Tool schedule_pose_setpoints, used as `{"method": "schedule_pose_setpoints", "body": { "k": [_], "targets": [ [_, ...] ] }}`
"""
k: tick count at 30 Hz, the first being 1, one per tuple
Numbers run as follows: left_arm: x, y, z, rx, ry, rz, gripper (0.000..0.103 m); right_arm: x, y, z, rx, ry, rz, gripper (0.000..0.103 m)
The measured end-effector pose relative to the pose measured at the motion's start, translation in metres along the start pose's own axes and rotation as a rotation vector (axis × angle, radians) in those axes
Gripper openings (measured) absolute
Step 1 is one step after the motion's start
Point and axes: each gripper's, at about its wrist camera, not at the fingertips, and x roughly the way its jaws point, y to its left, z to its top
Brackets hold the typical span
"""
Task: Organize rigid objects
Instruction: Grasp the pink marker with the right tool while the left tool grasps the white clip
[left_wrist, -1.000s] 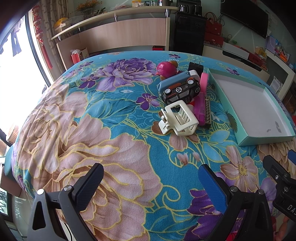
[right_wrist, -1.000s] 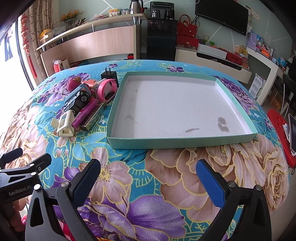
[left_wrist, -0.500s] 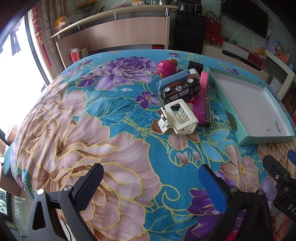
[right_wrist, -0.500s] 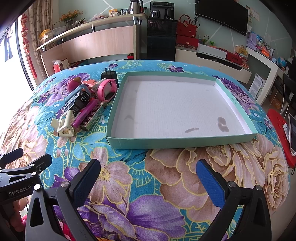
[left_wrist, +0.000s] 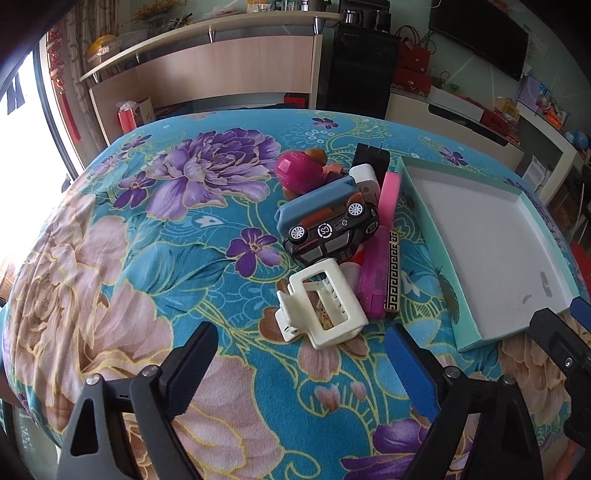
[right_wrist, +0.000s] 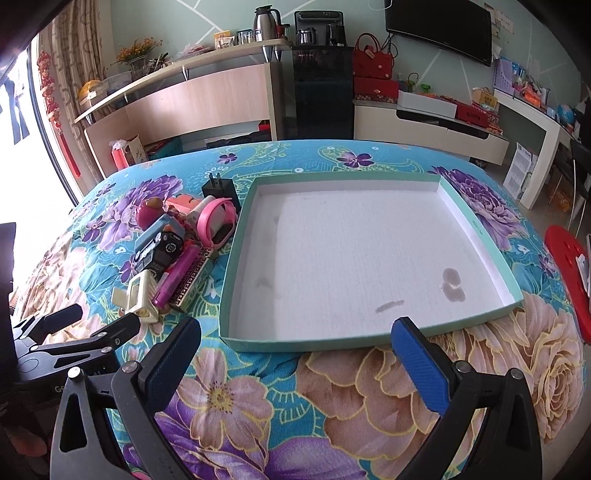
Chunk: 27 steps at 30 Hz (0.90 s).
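Both hand-held grippers spread wide over a floral bed, toy pile beside an empty tray.

Left hand-held gripper (left_wrist: 301, 356) faces the white hair claw clip (left_wrist: 320, 303); at its 12 o'clock the toy car (left_wrist: 332, 232) leans on neighbours and could topple. Right hand-held gripper (right_wrist: 295, 349) faces the tray (right_wrist: 476, 229).

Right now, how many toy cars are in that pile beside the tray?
1 that I can see: a black toy car tipped on its side against a blue case, behind the white hair clip. The pile could hide others.

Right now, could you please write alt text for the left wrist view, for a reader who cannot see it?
The open left gripper hangs above a floral cloth, pointing at a cream hair claw clip. Behind the clip, a toy car, a pink case and other small items lie in a pile, beside an empty teal tray.
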Motion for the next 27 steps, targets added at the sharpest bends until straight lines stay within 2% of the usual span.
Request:
{"method": "schedule_pose_setpoints", "body": {
  "k": [11, 14, 21, 23, 27],
  "targets": [
    [0.017, 0.011, 0.011, -0.059, -0.003, -0.098, 0.067, 0.023, 0.027, 0.022, -0.065, 0.011, 0.038, 0.103],
    [0.02, 0.014, 0.012, -0.067, 0.007, -0.115, 0.053, 0.026, 0.034, 0.027, -0.075, 0.011, 0.05, 0.103],
    [0.018, 0.026, 0.011, -0.086, -0.022, -0.126, 0.051, 0.035, 0.057, 0.038, -0.132, 0.014, 0.068, 0.1],
    [0.016, 0.032, 0.009, -0.093, -0.032, -0.116, 0.05, 0.039, 0.063, 0.039, -0.142, 0.022, 0.074, 0.096],
    [0.012, 0.042, 0.006, -0.1, -0.046, -0.09, 0.05, 0.05, 0.075, 0.04, -0.163, 0.05, 0.086, 0.079]
  ]
}}
